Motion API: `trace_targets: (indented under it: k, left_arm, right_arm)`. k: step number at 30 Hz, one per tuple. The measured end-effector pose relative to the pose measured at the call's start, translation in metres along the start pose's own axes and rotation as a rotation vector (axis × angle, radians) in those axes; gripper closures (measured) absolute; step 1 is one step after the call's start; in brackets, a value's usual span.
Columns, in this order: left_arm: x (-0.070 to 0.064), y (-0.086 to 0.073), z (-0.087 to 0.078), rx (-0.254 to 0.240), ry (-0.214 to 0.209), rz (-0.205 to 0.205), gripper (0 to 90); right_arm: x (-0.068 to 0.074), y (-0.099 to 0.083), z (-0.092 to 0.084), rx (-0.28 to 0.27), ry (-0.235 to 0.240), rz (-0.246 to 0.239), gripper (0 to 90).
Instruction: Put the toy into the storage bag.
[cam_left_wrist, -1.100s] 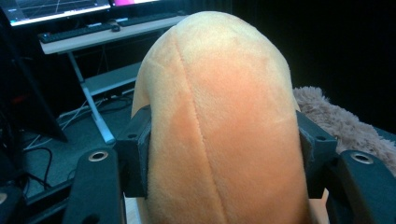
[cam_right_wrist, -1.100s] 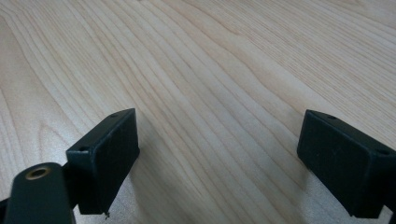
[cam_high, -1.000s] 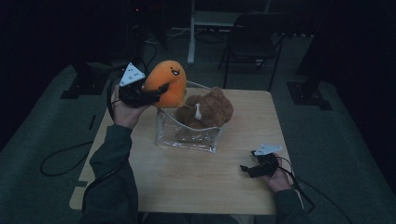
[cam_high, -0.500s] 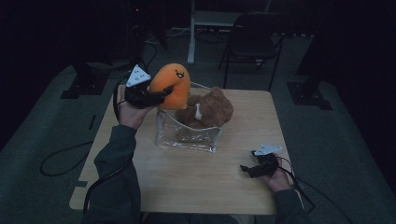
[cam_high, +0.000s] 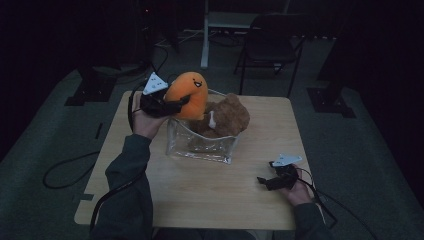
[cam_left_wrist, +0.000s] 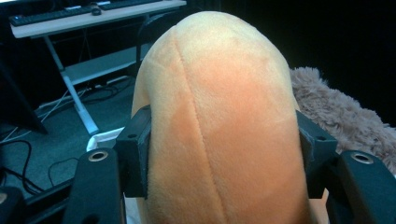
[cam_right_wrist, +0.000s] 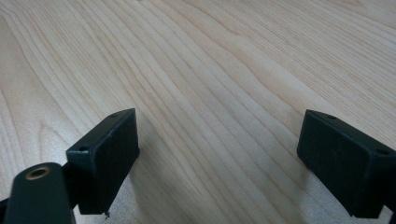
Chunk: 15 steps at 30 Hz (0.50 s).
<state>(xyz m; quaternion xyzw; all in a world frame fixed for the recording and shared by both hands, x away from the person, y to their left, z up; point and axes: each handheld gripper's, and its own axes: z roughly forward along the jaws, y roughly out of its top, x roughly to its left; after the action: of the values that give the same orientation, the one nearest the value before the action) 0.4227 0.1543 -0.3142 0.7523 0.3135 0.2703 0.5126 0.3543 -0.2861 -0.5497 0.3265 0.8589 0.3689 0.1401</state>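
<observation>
One orange plush toy (cam_high: 187, 95), smiling face stitched on, clamped at its sides between the pads of the left claw (cam_high: 172, 105); held upright above the left rim of the clear bin (cam_high: 200, 147). One brown plush toy (cam_high: 227, 116) inside the clear bin, just right of the orange one. Right claw (cam_high: 263, 181) spread wide with nothing between its pads, low on the wooden tabletop (cam_high: 210, 195), well right of the clear bin.

Left gripper (cam_left_wrist: 219, 158) clamped on orange plush (cam_left_wrist: 219, 130) — brown furry plush (cam_left_wrist: 336, 116) just behind, right.
</observation>
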Motion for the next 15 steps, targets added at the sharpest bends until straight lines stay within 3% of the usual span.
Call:
trace_targets:
  k: [15]
  left_arm:
    - [-0.003, -0.004, 0.012, 0.025, -0.012, 0.004, 37.3]
  right_arm:
    - [0.000, 0.000, 0.000, 0.000, 0.000, 0.000, 12.1]
